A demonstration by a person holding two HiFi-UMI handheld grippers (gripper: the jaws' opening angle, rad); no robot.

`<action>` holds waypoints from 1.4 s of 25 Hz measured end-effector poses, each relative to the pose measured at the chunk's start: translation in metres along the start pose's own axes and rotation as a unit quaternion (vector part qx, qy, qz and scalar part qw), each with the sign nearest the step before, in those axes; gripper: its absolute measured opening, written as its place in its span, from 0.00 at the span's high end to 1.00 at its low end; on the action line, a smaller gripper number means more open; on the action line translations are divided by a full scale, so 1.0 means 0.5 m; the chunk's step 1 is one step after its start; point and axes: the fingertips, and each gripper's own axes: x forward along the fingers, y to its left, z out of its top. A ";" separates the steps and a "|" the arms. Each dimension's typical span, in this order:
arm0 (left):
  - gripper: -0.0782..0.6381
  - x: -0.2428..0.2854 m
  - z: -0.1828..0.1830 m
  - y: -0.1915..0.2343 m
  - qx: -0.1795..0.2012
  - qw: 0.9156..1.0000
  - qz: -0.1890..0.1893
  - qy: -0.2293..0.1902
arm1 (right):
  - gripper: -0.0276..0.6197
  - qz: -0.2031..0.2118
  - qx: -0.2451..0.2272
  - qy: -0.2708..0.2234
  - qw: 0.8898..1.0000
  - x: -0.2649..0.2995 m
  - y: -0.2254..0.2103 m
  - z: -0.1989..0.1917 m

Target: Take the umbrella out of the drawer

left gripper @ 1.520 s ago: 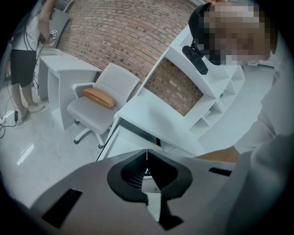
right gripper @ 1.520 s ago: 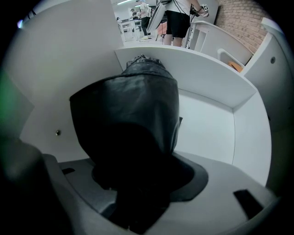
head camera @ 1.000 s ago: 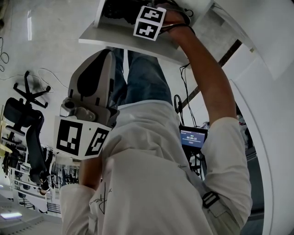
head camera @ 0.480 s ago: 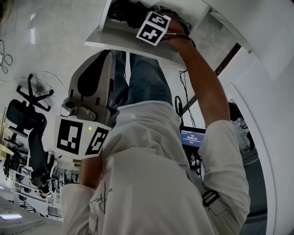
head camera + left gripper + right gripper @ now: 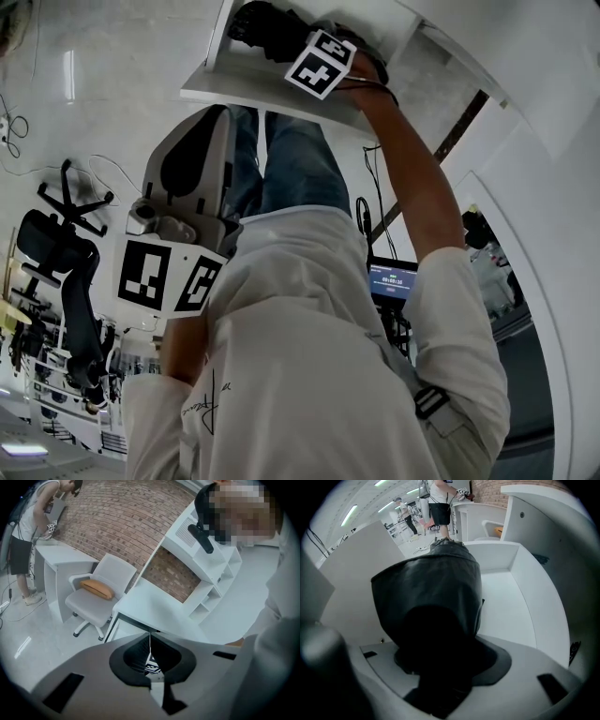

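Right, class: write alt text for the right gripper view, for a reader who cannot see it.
The right claw is shut on a folded black umbrella in an open white drawer. People stand in the background.

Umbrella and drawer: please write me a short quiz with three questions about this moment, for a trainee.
1. True or false: the right gripper is shut on the black umbrella.
2. Choose one. The jaws of the left gripper are: A) wide apart; B) together, with nothing between them; C) shut on the umbrella.
3. Fill in the missing word: in the right gripper view, the white box that lies open beneath the umbrella is the ____.

Key: 1 true; 2 B; 3 drawer.
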 end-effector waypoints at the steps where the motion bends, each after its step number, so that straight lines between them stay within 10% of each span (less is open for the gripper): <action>1: 0.87 -0.001 0.001 -0.002 0.002 1.000 -0.001 0.000 | 0.60 0.000 0.003 -0.002 1.000 -0.003 0.001 0.000; 35: 0.87 -0.024 0.037 -0.058 0.051 0.998 -0.031 -0.007 | 0.59 -0.017 0.040 -0.044 0.998 -0.118 0.012 0.008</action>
